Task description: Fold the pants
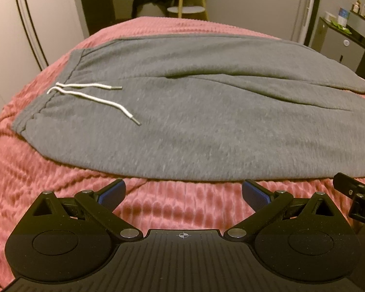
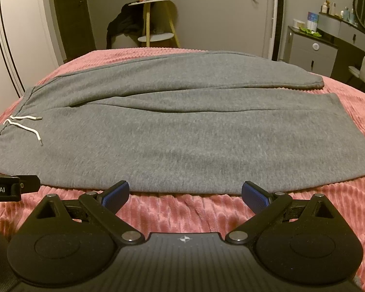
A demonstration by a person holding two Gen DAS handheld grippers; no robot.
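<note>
Grey sweatpants (image 1: 194, 112) lie flat on a pink bedspread (image 1: 48, 185), waistband to the left, legs running right. White drawstrings (image 1: 90, 95) rest near the waistband. My left gripper (image 1: 183, 191) is open, just short of the pants' near edge, nothing between its blue pads (image 1: 112, 193). In the right wrist view the same pants (image 2: 182, 131) spread across the bed with both leg ends at the right. My right gripper (image 2: 185, 193) is open too, hovering just before the near hem, empty. The drawstrings (image 2: 24, 124) show at the far left. The right gripper's side (image 1: 357, 199) shows in the left view.
The bedspread (image 2: 182, 211) covers the bed. Behind it stand a wooden stool with dark clothing (image 2: 124, 24), a tall white fan (image 2: 275, 19), and a grey dresser (image 2: 314, 51) with bottles at right. A wardrobe door (image 1: 24, 19) lies left. The left gripper's body (image 2: 4, 187) shows at the left edge.
</note>
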